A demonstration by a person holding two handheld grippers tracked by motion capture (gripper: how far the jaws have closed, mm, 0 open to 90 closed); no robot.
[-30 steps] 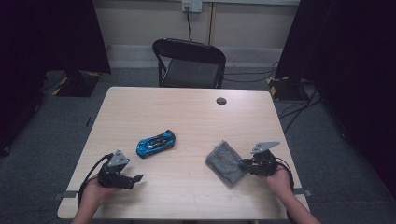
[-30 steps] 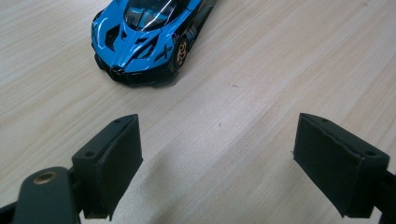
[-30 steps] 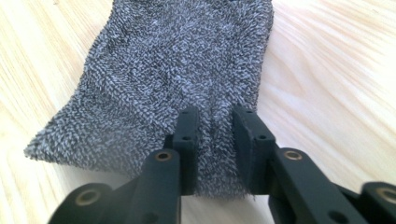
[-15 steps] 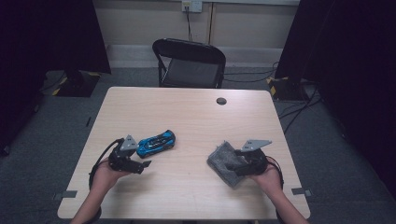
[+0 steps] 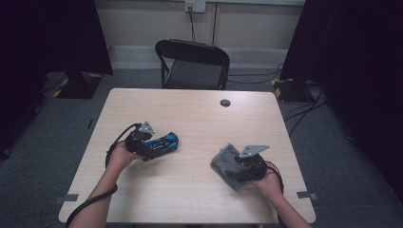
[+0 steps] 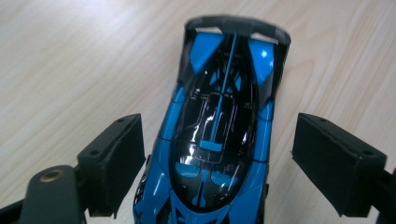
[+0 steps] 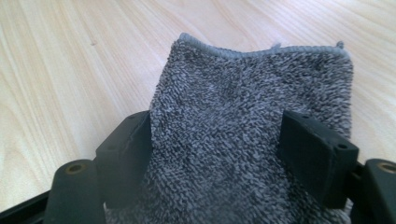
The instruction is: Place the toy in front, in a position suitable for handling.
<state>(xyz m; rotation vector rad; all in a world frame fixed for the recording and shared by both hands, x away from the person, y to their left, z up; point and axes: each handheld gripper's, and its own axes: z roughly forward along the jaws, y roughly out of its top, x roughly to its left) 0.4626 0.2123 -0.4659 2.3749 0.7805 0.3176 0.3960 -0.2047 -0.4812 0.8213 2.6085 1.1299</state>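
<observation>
The left gripper (image 6: pixel 219 158) is straddling the blue toy car (image 6: pixel 222 135) with its jaws released, a gap showing on either side of the bodywork; the car is lying lengthwise between them, its spoiler pointing away. To grasp it well, I'd say the jaws should be closing evenly on the flanks at mid-body, not on the tapering nose. The right gripper (image 7: pixel 224 154) is standing with its jaws just opened wide over the grey cloth (image 7: pixel 247 130), which is bunching up between them, unpinched as far as I can tell. Both things are resting on the wooden counter (image 5: pixel 199 118), car left (image 5: pixel 164 141), cloth right (image 5: pixel 223 159).
</observation>
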